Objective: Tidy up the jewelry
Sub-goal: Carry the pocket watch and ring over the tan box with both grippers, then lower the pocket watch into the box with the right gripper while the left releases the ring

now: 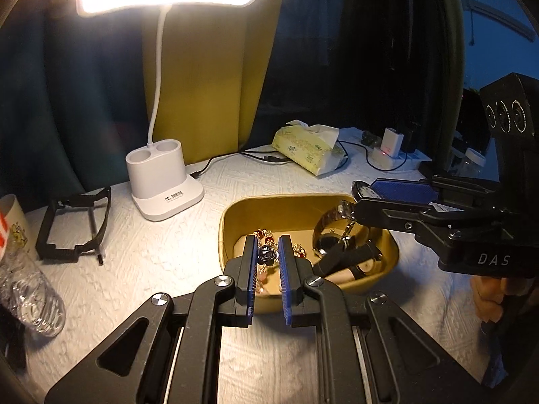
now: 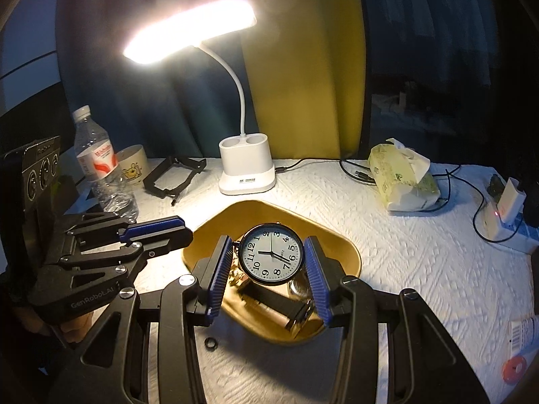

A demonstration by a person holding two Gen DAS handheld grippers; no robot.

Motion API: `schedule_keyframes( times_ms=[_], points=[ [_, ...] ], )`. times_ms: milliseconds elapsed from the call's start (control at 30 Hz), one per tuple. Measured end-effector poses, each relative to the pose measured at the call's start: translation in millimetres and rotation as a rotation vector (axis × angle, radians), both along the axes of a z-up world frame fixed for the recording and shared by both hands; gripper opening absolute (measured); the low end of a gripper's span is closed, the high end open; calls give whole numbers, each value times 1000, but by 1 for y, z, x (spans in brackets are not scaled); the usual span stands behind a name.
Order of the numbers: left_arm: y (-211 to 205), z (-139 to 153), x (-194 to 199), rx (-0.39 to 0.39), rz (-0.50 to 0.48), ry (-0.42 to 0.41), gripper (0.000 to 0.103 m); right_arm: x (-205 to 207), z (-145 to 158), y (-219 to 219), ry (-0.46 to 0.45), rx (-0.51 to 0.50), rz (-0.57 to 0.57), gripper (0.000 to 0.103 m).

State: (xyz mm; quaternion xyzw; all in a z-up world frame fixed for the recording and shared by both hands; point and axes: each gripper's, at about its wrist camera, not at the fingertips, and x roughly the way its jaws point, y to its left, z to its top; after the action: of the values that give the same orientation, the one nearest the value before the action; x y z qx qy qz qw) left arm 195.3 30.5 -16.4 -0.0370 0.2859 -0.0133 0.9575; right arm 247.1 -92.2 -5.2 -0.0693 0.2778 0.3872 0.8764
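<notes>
A yellow tray (image 1: 232, 217) on the white cloth holds jewelry: red-and-gold pieces (image 1: 296, 249), a gold bangle (image 1: 328, 225) and black straps. My left gripper (image 1: 268, 247) is over the tray, shut on a small silver bead piece (image 1: 267, 253). My right gripper (image 2: 269, 252) is above the tray (image 2: 340, 239), shut on a black-rimmed watch (image 2: 271, 258) with a white dial; its strap hangs down into the tray. In the left wrist view the right gripper (image 1: 374, 198) comes in from the right. A small black ring (image 2: 210, 342) lies on the cloth beside the tray.
A white desk lamp (image 1: 165, 181) stands behind the tray. A black frame (image 1: 72, 222), a plastic bottle (image 2: 101, 168) and a mug (image 2: 133, 165) are at the left. A tissue pack (image 1: 308, 148), cables and a charger (image 2: 502, 215) are at the right.
</notes>
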Motion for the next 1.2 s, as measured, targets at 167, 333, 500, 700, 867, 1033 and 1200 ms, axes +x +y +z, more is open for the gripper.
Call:
schedule_keyframes(
  times_ms=[167,333,500,700,867,1033,1200],
  points=[
    [5,-11,12,-40,-11,10,14,16,-8,12,23,-16,-4,44],
    [9,-24,25,-92,-22,54,14,23,-17,23,22,-29,2,44],
    [16,-31,29,-158,-36,76,14,27,-17,28,11,-31,1,44],
    [17,-30,29,-166,-40,80,14,29,-22,33,28,-44,3,44],
    [18,-27,27,-167,-34,84,19,27,-21,36,23,-64,9,44],
    [20,-20,20,-170,-25,74,30,26,-21,37,31,-63,15,55],
    [24,-11,10,-166,0,56,30,16,-16,34,27,-66,7,60]
  ],
)
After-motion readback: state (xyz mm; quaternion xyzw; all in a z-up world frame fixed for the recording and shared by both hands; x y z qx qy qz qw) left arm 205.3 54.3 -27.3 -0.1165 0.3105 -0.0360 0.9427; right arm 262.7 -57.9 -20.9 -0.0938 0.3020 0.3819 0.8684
